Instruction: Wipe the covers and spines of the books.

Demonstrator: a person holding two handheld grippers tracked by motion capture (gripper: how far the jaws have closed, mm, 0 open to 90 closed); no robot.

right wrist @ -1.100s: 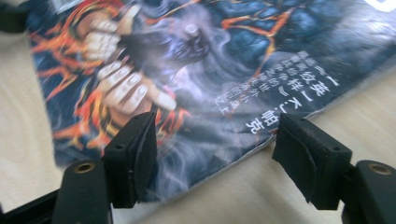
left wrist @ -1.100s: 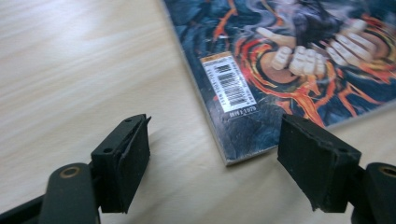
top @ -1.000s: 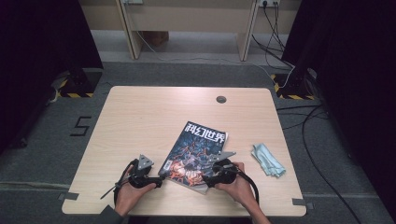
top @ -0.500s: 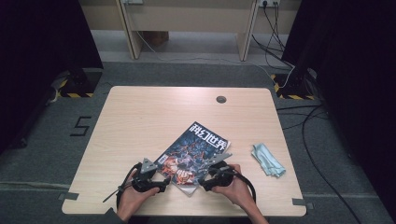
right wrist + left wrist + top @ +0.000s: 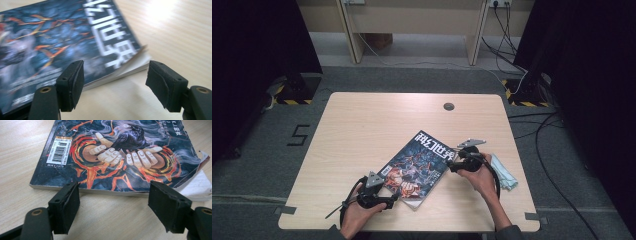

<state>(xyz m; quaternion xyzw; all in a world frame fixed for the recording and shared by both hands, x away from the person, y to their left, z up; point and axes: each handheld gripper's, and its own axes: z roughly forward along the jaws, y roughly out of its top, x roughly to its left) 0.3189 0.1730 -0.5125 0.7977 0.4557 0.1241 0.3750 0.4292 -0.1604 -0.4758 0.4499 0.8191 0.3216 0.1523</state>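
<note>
A magazine (image 5: 417, 165) with a dark cover, orange flames and white characters lies slantwise on the wooden table (image 5: 362, 130). My left gripper (image 5: 394, 196) stands open at its near corner. In the left gripper view the magazine's (image 5: 120, 157) bottom edge lies just beyond the gripper (image 5: 113, 207), with bare table between the jaws. My right gripper (image 5: 451, 164) points at the magazine's right edge. Its jaws have just been opening. In the right gripper view the gripper (image 5: 115, 80) is open before the magazine (image 5: 62, 37), whose page edge reaches in between the jaws without touching the pads.
A pale blue-green packet (image 5: 504, 172) lies on the table right of the right hand. A round cable hole (image 5: 448, 106) sits near the far edge. Cables run over the floor at the right, and dark curtains hang on both sides.
My right gripper has moved away from the near edge, along the magazine's right side toward its title end. The magazine has shifted slightly. The left gripper has barely moved.
</note>
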